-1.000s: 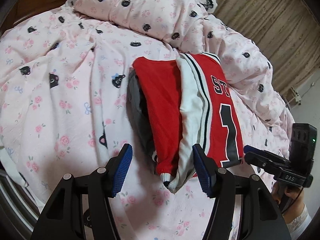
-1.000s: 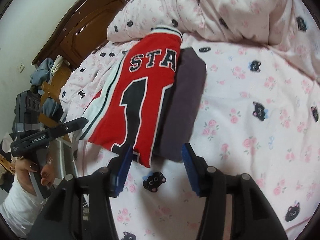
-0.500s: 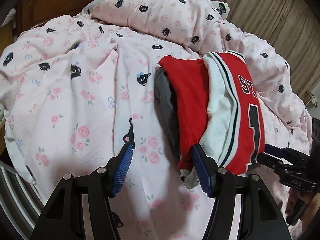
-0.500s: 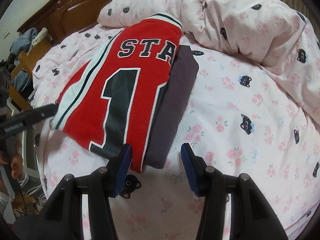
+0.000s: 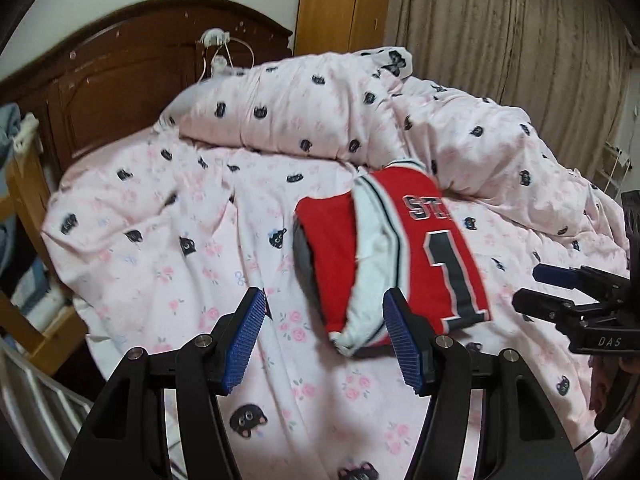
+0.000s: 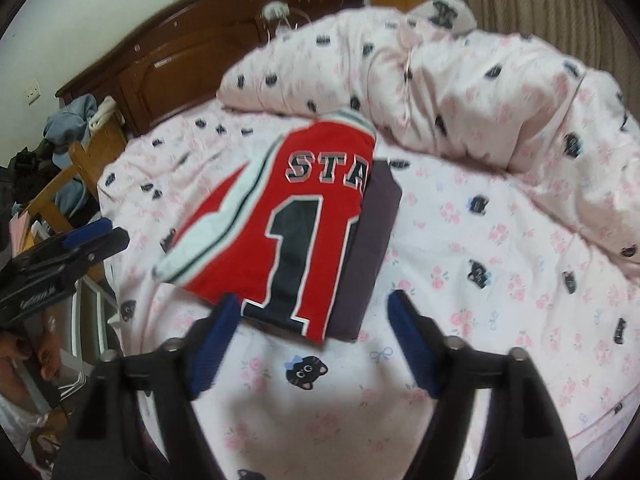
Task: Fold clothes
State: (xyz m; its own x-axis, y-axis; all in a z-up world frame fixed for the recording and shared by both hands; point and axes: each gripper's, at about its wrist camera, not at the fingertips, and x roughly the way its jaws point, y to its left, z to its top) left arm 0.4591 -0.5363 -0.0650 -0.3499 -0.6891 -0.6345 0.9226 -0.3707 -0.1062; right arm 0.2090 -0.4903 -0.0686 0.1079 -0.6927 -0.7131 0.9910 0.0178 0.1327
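Left gripper (image 5: 324, 340): jaws spread wide, nothing held; blue ribbed pads (image 5: 242, 342) are seen above the pink floral bedsheet (image 5: 180, 264), with the near end of the folded clothes lying just ahead, close to the right-hand pad. It is also seen from the right wrist view at the left edge (image 6: 86, 240), where its jaws look close together; the nearer view is taken as the better guide.

Right gripper (image 6: 312, 344): jaws spread wide, nothing held; positioned just short of the near edge of the clothes, above the sheet. It is seen from the left wrist view at the right edge (image 5: 560, 284), clear of the clothes.

Red jersey (image 6: 288, 228): folded, lettered "STA" over a large dark "1", white side panel with dark stripes along its left. It is laid on the sheet near the middle of the bed.

Grey garment (image 6: 368, 256): folded, placed under the jersey, showing along its right side.

Rumpled duvet (image 6: 460, 92): same pink cat print, heaped behind the clothes.

Dark wooden headboard (image 5: 120, 76): set behind the bed.

Beige curtain (image 5: 500, 36): hung at the far right.
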